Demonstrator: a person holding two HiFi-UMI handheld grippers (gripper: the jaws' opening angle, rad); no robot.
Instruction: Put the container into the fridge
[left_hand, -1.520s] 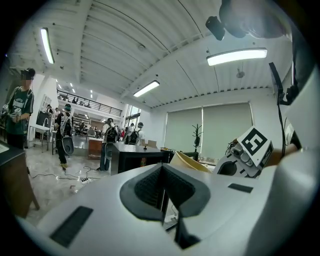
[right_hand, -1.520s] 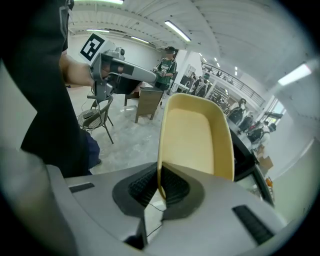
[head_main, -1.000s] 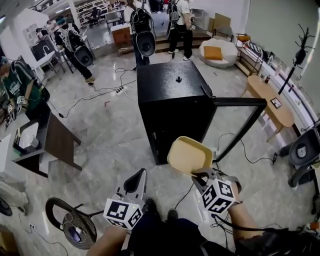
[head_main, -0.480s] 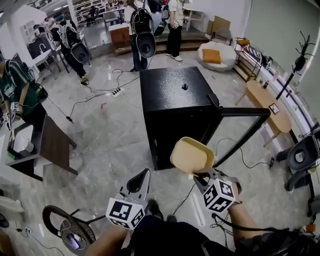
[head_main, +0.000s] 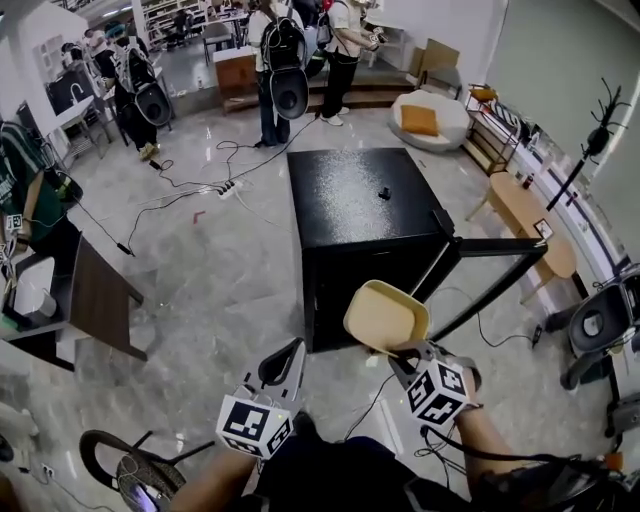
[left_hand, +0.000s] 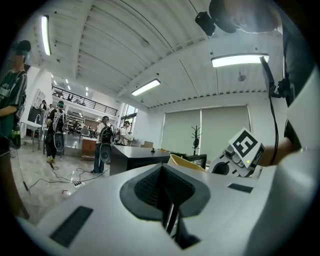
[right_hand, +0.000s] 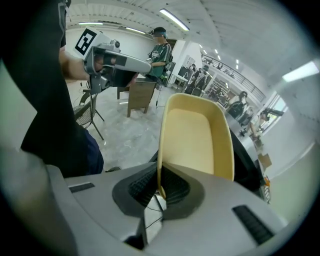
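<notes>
A pale yellow container (head_main: 386, 316) hangs in the air in front of the black fridge (head_main: 366, 231), whose glass door (head_main: 487, 283) stands swung open to the right. My right gripper (head_main: 402, 352) is shut on the container's near rim (right_hand: 161, 186); the tray's hollow (right_hand: 195, 137) faces up. My left gripper (head_main: 283, 364) hovers low at the left, jaws shut with nothing between them (left_hand: 167, 200). From the left gripper view the container (left_hand: 186, 163) and the right gripper's marker cube (left_hand: 245, 146) show to the right.
A dark wooden side table (head_main: 100, 297) stands at the left, a round wire stool (head_main: 130, 468) at the lower left. Cables (head_main: 190, 190) trail over the marble floor. Several people (head_main: 280, 60) stand at the back. A long wooden bench (head_main: 530, 220) and a chair (head_main: 600, 325) are to the right.
The view has drifted closer to the fridge, which now sits lower in the frame. The container stays in the right gripper at much the same spot.
</notes>
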